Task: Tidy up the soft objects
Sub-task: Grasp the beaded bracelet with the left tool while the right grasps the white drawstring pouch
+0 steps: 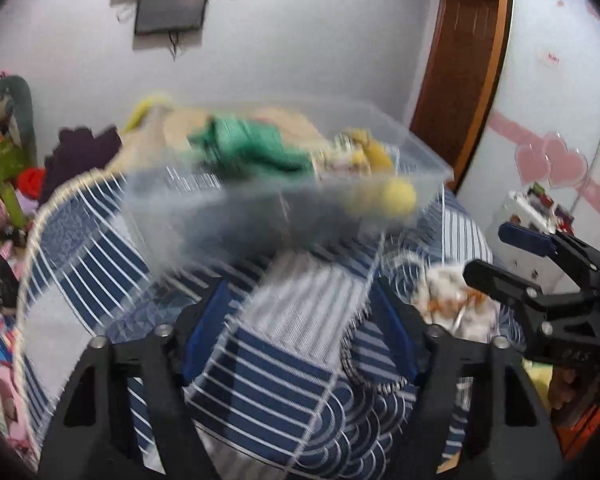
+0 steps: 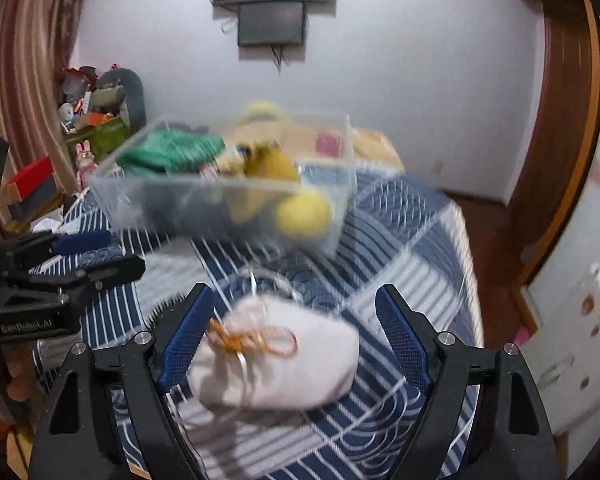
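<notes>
A clear plastic box [image 1: 420, 152] [image 2: 340, 208] stands on the blue-and-white striped bed and holds a green cloth [image 1: 256, 148] [image 2: 172, 152], yellow soft toys [image 2: 268, 164] and a yellow ball [image 1: 398, 198] [image 2: 302, 212]. A white drawstring pouch [image 2: 284, 360] with an orange cord lies on the bed between the open fingers of my right gripper [image 2: 296, 340]; it also shows in the left wrist view [image 1: 456, 300]. My left gripper [image 1: 300, 328] is open and empty over the bedspread. Both views are motion-blurred.
Toys and boxes pile up at the bed's left side [image 2: 92, 120]. A dark purple cloth [image 1: 84, 156] lies behind the box. A wooden door frame [image 2: 560, 140] and a white cabinet [image 1: 560, 100] stand to the right. A screen [image 2: 272, 20] hangs on the wall.
</notes>
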Demonstrator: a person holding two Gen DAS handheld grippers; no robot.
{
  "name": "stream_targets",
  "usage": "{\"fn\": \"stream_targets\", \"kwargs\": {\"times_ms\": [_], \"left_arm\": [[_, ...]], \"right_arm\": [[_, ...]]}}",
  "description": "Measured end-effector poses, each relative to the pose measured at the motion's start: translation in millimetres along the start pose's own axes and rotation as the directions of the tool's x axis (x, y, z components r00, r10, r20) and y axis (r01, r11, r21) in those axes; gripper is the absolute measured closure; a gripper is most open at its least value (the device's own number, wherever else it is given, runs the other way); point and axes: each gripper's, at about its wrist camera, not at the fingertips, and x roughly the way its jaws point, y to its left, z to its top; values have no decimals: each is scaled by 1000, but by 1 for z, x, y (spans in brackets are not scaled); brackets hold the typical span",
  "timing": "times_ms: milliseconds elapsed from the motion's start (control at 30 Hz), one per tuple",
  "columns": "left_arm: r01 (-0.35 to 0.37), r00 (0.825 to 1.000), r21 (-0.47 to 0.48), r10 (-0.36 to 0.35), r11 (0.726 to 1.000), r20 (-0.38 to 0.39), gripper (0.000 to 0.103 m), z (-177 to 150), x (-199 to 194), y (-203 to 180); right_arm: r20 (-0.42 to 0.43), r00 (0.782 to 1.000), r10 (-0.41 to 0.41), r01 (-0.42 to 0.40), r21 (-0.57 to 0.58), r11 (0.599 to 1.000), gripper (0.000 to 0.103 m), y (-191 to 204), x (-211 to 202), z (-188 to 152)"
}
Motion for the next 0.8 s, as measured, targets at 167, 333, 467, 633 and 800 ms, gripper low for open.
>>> {"fn": "stream_targets", "kwargs": {"times_ms": [167,333,467,633,800], "left_arm": [[35,995,21,-33,999,-90,50,-16,22,-10],[32,994,73,-24,997,-110,64,-26,32,-23],[24,995,71,-17,997,-98,91,-28,32,-22],[37,995,51,-32,998,-96,97,-27,32,-18],[17,998,34,-15,999,-67,97,-24,20,-10]], "right_arm": [[-62,998,22,-19,49,999,22,-9,12,-14],[-87,994,73,-66,85,994,27,-17,16,-24],[-93,980,177,-164,128,978,61,-20,17,-27],[-66,986,155,-148,95,984,83,-14,8,-27],[-40,986,164,-159,107,981,89,-18,1,-22]]}}
